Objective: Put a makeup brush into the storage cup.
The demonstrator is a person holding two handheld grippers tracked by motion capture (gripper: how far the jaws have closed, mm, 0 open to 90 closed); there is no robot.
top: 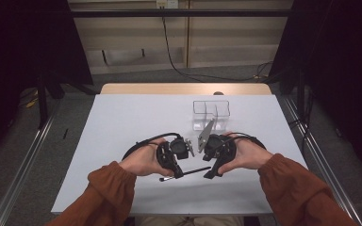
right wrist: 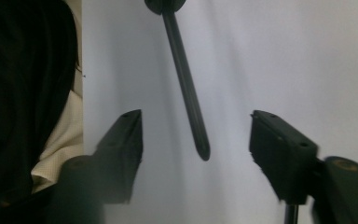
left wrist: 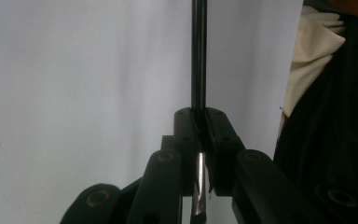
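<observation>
Brush (top: pixel 185 173) looks light, stiff, slick; it hovers just above the table (top: pixel 122 117), clamped in left gripper (left wrist: pixel 200 140). Right gripper (right wrist: pixel 196 137) jaws apart around handle end; grab mid-handle.

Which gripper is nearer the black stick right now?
Left. The left gripper is clamped on the black stick; the right gripper is open, its fingers either side of the stick's free tip without touching.

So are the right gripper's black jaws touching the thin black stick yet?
Apart. The right gripper view shows the right gripper open, with the thin black stick between its jaws and white table visible on both sides.
</observation>
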